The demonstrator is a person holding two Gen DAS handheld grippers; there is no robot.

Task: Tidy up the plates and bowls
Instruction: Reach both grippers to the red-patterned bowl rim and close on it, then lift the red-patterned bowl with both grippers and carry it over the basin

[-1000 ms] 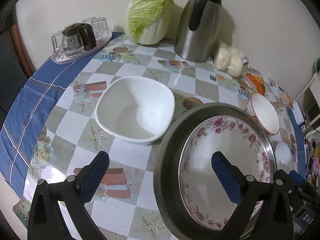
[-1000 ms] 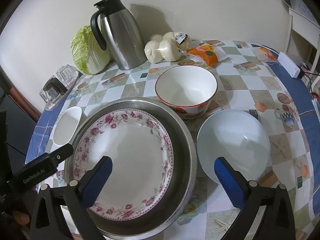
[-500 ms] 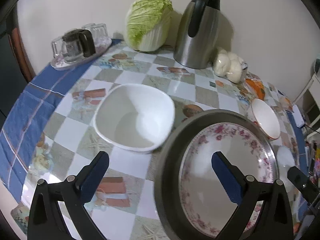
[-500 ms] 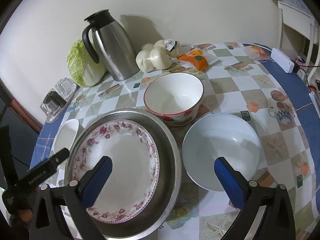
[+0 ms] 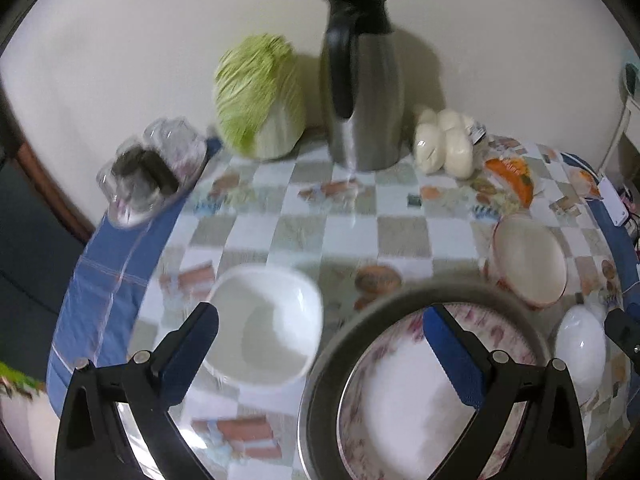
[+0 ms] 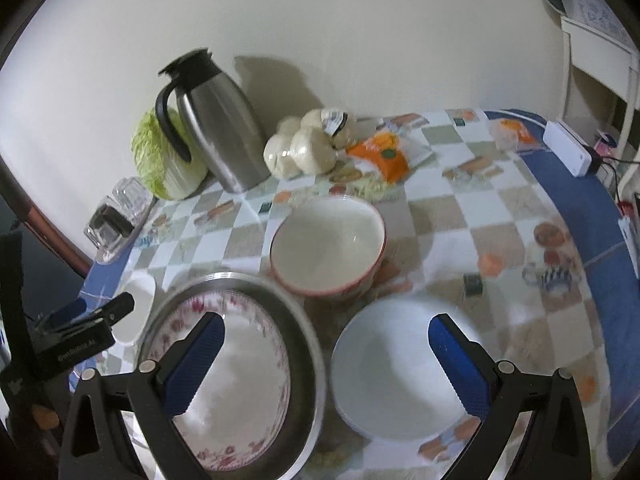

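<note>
A floral plate [image 5: 400, 400] lies inside a steel basin [image 5: 344, 344] at the front of the table. A white square bowl [image 5: 268, 332] sits to its left. My left gripper [image 5: 318, 316] hovers open above the gap between them and holds nothing. A red-rimmed bowl [image 6: 328, 244] stands behind the basin [image 6: 304, 360]. A white round bowl [image 6: 392, 368] sits to the right of the basin. My right gripper [image 6: 326, 326] is open above the basin's right rim and the round bowl, and it is empty. The frames are blurred.
A steel jug [image 5: 364, 92], a cabbage [image 5: 260, 96] and a bag of buns [image 5: 444, 140] stand along the wall. A tray of glasses [image 5: 148, 172] is at the back left. An orange packet [image 6: 384, 156] and a white power strip [image 6: 568, 148] lie at the right.
Both grippers have pulled back and up from the dishes, so more of the wall and table shows. The bowls, plate and basin have stayed put. Both grippers remain open.
</note>
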